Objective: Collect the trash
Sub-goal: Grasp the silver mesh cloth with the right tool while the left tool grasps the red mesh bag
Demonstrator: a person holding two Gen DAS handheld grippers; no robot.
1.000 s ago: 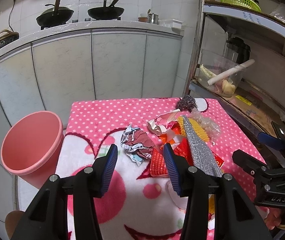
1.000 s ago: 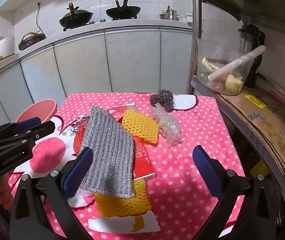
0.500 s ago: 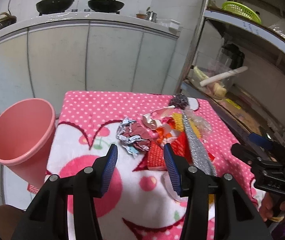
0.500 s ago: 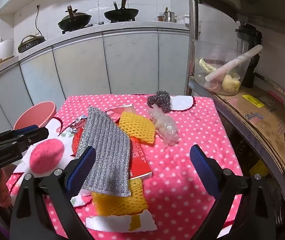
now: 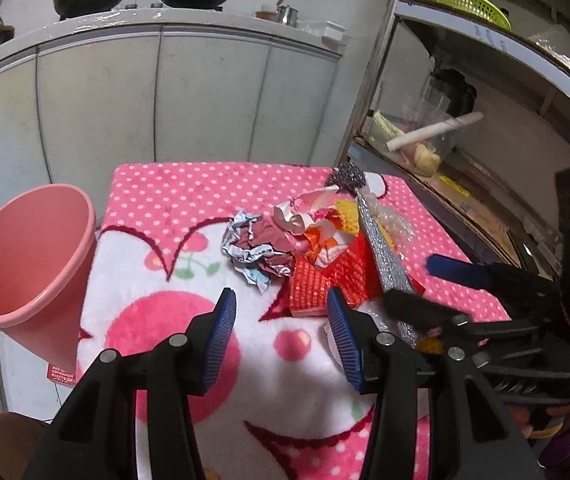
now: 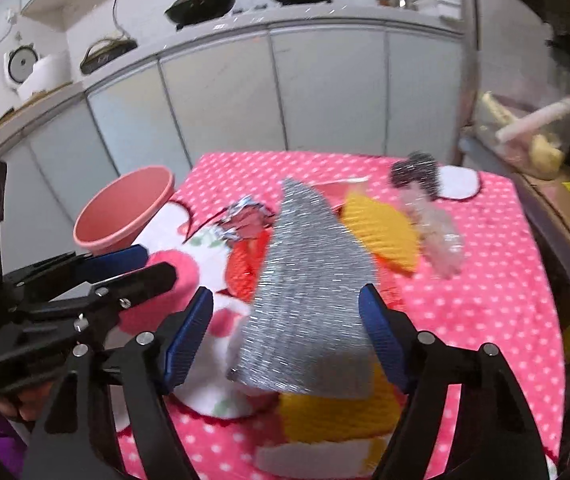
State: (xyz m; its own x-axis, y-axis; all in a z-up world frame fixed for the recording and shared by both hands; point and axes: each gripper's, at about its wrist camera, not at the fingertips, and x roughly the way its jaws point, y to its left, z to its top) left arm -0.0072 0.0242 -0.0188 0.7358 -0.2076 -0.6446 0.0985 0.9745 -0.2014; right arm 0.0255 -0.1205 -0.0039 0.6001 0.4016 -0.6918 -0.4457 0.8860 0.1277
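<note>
A heap of trash lies on the pink dotted blanket (image 5: 189, 192): a crumpled foil wrapper (image 5: 253, 248), an orange-red mesh (image 5: 317, 280), a silver glitter cloth (image 6: 309, 280), a yellow foam net (image 6: 381, 232) and clear plastic wrap (image 6: 437, 232). My left gripper (image 5: 283, 332) hovers just short of the wrapper and mesh. Its jaws are closing with nothing between them. My right gripper (image 6: 285, 336) straddles the near end of the silver cloth. Its jaws are closing too, and the pads are still apart from the cloth. A pink bin (image 5: 25, 252) stands tilted at the table's left edge.
A steel scourer (image 6: 413, 172) sits at the blanket's far side. White cabinets with woks on top run behind the table. A metal shelf rack (image 5: 465, 184) with a clear box stands close on the right. Each gripper shows in the other's view, close beside it.
My right gripper has swung left over the silver cloth and its jaws have narrowed a lot. My left gripper has sunk a little towards the heap and narrowed slightly.
</note>
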